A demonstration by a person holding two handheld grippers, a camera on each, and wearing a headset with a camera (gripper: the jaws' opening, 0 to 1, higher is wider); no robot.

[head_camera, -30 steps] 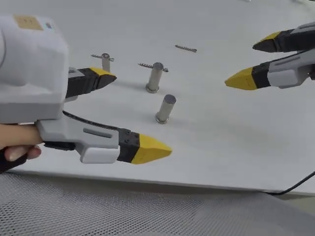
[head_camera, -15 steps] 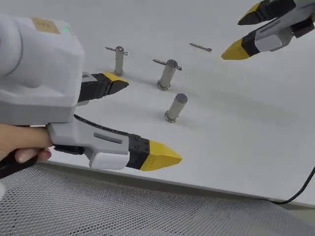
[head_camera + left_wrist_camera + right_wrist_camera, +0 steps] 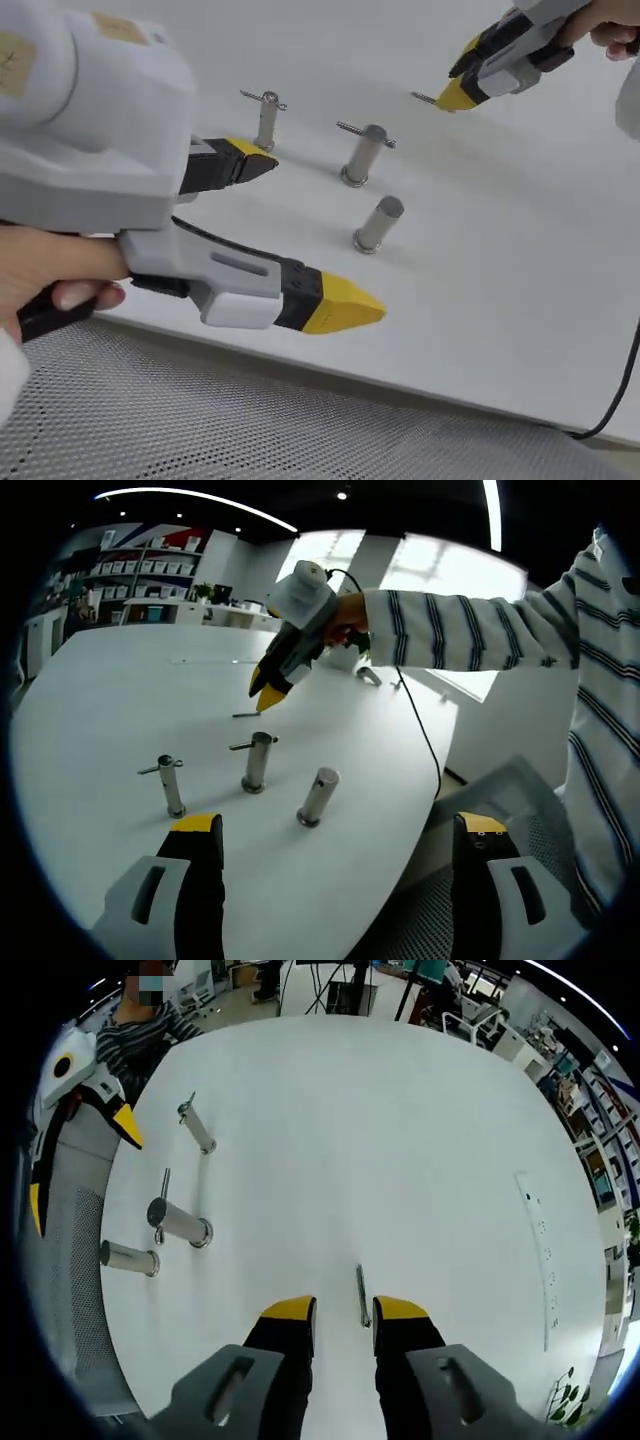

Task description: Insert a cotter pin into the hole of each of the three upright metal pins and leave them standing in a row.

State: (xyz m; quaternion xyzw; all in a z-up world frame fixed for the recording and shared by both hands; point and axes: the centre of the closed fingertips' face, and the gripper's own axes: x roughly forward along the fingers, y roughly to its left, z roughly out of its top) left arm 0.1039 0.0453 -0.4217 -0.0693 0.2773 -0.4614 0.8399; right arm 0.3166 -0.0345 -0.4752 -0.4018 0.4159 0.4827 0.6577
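Left gripper [image 3: 320,238] was released, jaws spread wide with nothing between them; in the head view its housing was cut off at the frame's left edge, and a tan sticker [image 3: 18,62] on it was too blurred to read. Just ahead of its jaws, roughly centred between them, stood the bare metal pin [image 3: 318,796], upright on the white table [image 3: 500,250], hole too small to make out. Beyond that and slightly towards the left jaw stood the middle metal pin [image 3: 258,762] with a cotter pin through its top, one end sticking out sideways. Further towards the left jaw stood the thin metal pin [image 3: 172,786], also carrying a cotter pin. Well ahead of all three, the right gripper [image 3: 262,695] hung tips-down over the table. In its own view the right gripper [image 3: 345,1312] had its jaws narrowly parted, with the loose cotter pin [image 3: 361,1295] lying flat between them, nearer the right jaw; contact could not be judged. In the head view that cotter's near end was hidden behind the yellow tip. Hand on the right gripper was cut by the frame's top edge.
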